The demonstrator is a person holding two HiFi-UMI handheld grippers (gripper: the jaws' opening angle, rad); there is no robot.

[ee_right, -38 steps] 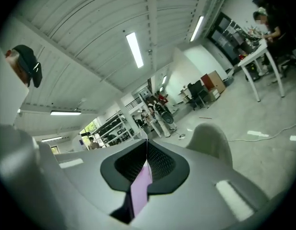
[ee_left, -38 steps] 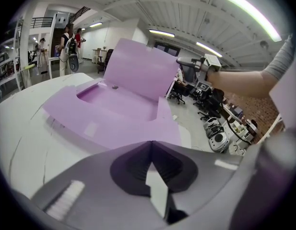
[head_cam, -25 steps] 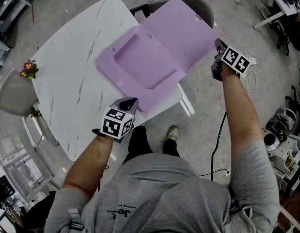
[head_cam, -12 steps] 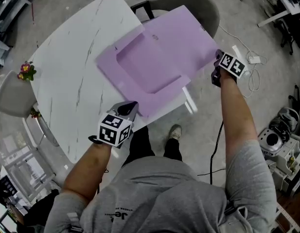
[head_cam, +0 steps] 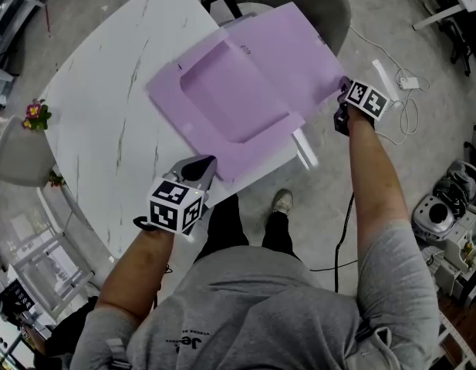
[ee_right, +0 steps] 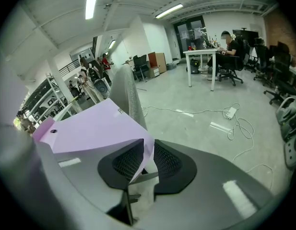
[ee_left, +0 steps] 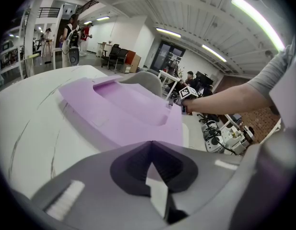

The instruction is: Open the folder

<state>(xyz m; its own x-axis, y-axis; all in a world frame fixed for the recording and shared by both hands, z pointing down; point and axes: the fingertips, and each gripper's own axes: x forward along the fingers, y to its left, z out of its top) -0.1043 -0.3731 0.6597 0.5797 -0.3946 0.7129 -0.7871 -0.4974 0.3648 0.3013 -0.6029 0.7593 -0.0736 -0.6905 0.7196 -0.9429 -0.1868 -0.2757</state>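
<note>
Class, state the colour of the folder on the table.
The folder is lilac; clearest in head view.

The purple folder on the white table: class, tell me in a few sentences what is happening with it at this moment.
A person is handling the folder with a gripper in each hand. It lies open on the table. The left gripper has its jaws shut on the folder's near corner. The right gripper is at the outer corner of the cover, which reaches past the table edge over a grey chair. Its jaws are opening, with that corner between them.
</note>
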